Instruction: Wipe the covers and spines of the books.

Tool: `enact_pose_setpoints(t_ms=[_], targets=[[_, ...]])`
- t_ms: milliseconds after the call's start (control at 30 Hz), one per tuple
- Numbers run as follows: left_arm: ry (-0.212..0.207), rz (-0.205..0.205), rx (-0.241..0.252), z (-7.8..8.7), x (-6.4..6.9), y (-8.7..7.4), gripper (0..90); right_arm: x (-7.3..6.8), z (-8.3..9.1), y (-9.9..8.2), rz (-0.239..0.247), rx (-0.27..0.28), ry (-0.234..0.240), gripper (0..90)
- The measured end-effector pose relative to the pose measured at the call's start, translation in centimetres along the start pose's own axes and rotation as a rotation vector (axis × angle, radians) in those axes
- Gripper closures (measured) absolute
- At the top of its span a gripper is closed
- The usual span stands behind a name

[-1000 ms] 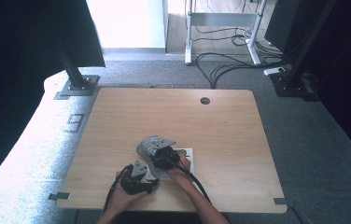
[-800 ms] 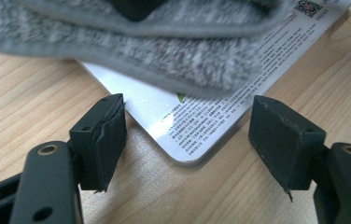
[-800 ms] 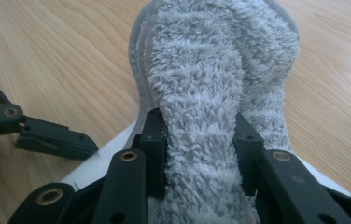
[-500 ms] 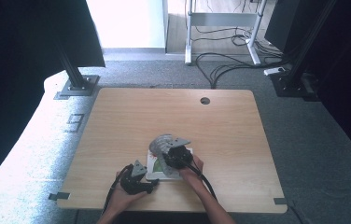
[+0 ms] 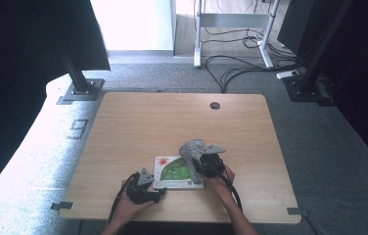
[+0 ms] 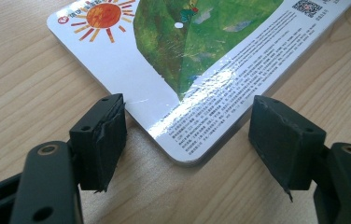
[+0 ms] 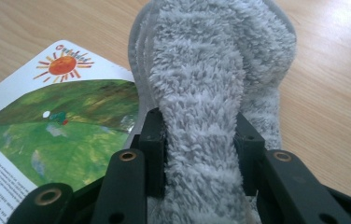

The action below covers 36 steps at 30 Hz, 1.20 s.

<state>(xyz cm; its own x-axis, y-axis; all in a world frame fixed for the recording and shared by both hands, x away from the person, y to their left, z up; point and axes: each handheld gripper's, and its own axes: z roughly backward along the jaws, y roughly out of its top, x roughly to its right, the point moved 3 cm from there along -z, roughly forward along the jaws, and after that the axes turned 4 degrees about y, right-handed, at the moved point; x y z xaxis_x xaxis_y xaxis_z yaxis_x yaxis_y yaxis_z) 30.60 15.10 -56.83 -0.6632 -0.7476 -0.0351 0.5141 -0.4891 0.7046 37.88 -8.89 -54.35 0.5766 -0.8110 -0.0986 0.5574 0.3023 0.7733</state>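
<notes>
Bunching between fingers (image 7: 157, 140) — grey cloth (image 7: 201, 93)

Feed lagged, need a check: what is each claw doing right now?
Left claw: open, jaws either side of the book corner, not gripping.
Right claw: closed on the grey cloth.

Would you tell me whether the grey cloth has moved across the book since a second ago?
Yes. The grey cloth, clamped in the right gripper, has slid rightward along the book, toward its right edge.
</notes>
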Motion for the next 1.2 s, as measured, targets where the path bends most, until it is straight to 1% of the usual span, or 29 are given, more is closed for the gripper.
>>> enact_pose_setpoints(t_ms=[33, 100, 133, 233, 333, 400, 500, 567, 633, 667, 767, 867, 900, 1000, 1067, 1133, 1200], targets=[[-0.001, 0.001, 0.0, 0.0, 0.0, 0.0, 27.8, 0.0, 0.0, 0.0, -0.001, 0.002, -0.003, 63.5], [0.0, 0.001, 0.0, 0.0, 0.0, 0.0, 27.8, -0.7, -0.2, 0.4, 0.025, 0.009, -0.021, 63.5], [0.0, 0.001, 0.0, 0.0, 0.0, 0.0, 27.8, -1.2, -0.4, 0.6, 0.041, 0.01, -0.016, 63.5], [0.0, 0.001, 0.001, 0.0, 0.0, 0.0, 27.8, -3.0, -1.1, 1.6, 0.079, 0.021, 0.024, 63.5], [-0.003, 0.003, 0.0, 0.0, 0.0, 0.0, 27.8, -5.3, -2.1, 2.8, 0.107, 0.024, 0.076, 63.5], [-0.005, 0.004, 0.001, 0.0, 0.0, 0.0, 27.8, -6.9, -3.2, 3.5, 0.137, 0.01, 0.102, 63.5], [-0.005, 0.004, 0.002, 0.0, 0.0, 0.0, 27.8, -8.5, -4.8, 3.9, 0.167, -0.016, 0.126, 63.4], [-0.004, 0.005, 0.001, 0.0, 0.0, 0.0, 27.7, -9.5, -5.9, 3.9, 0.197, -0.038, 0.124, 63.3], [-0.003, 0.002, -0.001, 0.0, 0.0, 0.0, 27.8, -10.1, -6.6, 3.8, 0.214, -0.051, 0.121, 63.1], [-0.002, 0.002, -0.001, 0.0, 0.0, 0.0, 27.7, -10.1, -6.7, 3.8, 0.212, -0.048, 0.121, 63.0], [-0.002, 0.001, -0.001, 0.0, 0.0, 0.0, 27.7, -9.7, -6.4, 3.8, 0.176, -0.033, 0.134, 62.9], [-0.001, 0.001, 0.0, 0.0, 0.0, 0.0, 27.7, -8.7, -5.7, 3.6, 0.162, -0.026, 0.111, 62.9], [-0.001, 0.002, 0.0, 0.0, 0.0, 0.0, 27.8, -8.2, -5.5, 3.5, 0.157, -0.023, 0.099, 62.9], [-0.002, 0.002, 0.0, 0.0, 0.0, 0.0, 27.8, -6.4, -4.5, 2.9, 0.112, -0.015, 0.078, 62.8], [-0.002, 0.002, 0.0, 0.0, 0.0, 0.0, 27.8, -5.5, -3.8, 2.5, 0.101, -0.01, 0.06, 62.8], [-0.001, 0.002, 0.0, 0.0, 0.0, 0.0, 27.8, -4.4, -2.9, 1.9, 0.08, -0.003, 0.041, 62.7], [0.0, 0.002, 0.001, 0.0, 0.0, 0.0, 27.8, -3.5, -2.2, 1.5, 0.062, 0.006, 0.018, 62.7]])
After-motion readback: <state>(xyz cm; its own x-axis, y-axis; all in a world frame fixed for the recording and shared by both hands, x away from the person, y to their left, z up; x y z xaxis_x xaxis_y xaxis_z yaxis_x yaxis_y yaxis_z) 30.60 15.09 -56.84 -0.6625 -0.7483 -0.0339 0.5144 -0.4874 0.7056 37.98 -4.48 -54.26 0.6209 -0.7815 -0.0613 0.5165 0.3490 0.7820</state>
